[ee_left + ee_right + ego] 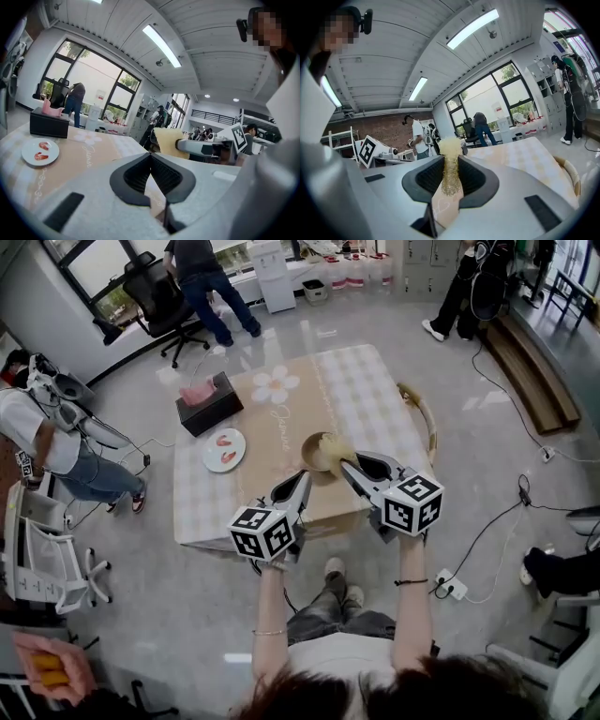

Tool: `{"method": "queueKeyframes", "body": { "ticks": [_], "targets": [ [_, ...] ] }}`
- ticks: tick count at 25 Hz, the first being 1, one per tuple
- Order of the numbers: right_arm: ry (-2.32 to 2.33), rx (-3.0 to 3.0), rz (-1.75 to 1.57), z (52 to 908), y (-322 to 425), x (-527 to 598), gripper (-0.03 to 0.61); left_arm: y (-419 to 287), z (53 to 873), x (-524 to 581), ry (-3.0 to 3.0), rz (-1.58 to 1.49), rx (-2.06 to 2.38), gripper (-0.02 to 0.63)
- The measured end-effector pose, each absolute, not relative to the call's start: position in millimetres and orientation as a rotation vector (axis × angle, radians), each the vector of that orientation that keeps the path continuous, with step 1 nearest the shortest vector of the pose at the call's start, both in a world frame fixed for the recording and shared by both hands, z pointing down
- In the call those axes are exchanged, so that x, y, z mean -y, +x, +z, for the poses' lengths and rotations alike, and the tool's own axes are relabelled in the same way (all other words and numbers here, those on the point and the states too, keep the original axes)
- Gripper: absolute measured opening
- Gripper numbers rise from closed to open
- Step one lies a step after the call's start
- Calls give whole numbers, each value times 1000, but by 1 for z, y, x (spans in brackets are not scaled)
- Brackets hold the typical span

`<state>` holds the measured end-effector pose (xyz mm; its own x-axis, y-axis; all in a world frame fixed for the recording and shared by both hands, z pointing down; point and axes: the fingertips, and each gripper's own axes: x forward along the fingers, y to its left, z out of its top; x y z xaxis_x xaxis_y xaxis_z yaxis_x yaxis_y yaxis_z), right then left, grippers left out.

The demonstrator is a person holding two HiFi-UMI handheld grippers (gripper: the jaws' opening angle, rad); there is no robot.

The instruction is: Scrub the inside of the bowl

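Yellow scrubber (334,446) in right tongs (345,463) over bowl (311,455); plate (208,458) holds red bits (228,440).

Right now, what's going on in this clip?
A person stands at a table with tongs in each hand. The right tongs are clamped on a yellow scrubber, held at the brown bowl near the table's front edge. Whether it touches the inside isn't clear. The left tongs are shut and empty, beside the bowl but not gripping it. A plate and a tissue box sit apart from the bowl.
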<state>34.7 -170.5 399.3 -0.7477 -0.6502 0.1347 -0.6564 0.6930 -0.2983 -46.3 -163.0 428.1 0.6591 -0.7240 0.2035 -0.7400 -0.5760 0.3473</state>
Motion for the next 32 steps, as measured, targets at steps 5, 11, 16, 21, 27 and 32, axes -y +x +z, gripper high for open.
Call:
{"method": "queueKeyframes", "body": {
  "ticks": [5,11,16,21,27,32],
  "targets": [
    [1118,2860,544,408,30,195,79,-55,439,189,2460,59,1161,11],
    [1129,2846,563,416,26,220,80,-63,452,216,2407,73,1154,11],
    [1131,2844,564,421,18,232,80,-66,461,229,2417,120,1115,11],
    [1105,2816,561,425,18,243,80,-69,464,237,2379,87,1104,11],
    [1015,2759,498,431,19,263,79,-67,482,241,2266,133,1104,11],
    [899,2717,458,442,16,281,80,-70,499,249,2148,101,1152,11]
  ]
}}
